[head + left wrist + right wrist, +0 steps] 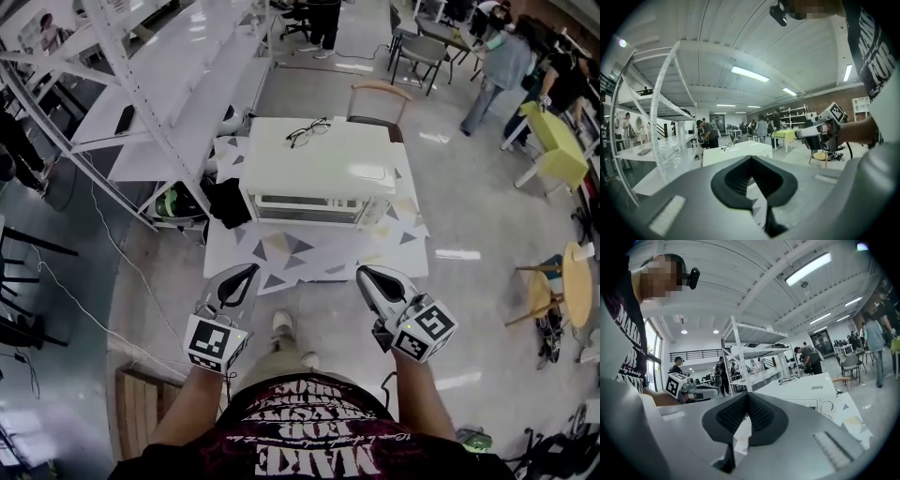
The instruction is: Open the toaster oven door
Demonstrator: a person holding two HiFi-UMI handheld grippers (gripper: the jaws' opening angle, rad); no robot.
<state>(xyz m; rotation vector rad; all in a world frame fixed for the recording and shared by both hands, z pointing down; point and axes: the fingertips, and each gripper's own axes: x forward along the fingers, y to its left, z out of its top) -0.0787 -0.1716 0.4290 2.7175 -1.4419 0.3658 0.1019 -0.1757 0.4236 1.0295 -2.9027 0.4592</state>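
A white toaster oven [319,173] stands on a table [281,258] covered with a triangle-patterned cloth; its door [309,208] faces me and is closed. A pair of glasses [307,131] lies on its top. My left gripper [249,271] hovers just short of the table's near edge on the left, shut with nothing in it. My right gripper [362,273] is level with it on the right, also shut and empty. The oven's white top [736,152] shows beyond the left jaws, and the oven's side with a dial [811,397] shows beyond the right jaws.
A white shelving rack [169,84] runs along the left, close to the table. A chair [380,94] stands behind the table. People and a yellow table [553,141] are at the far right. A wooden pallet [141,403] lies at my left.
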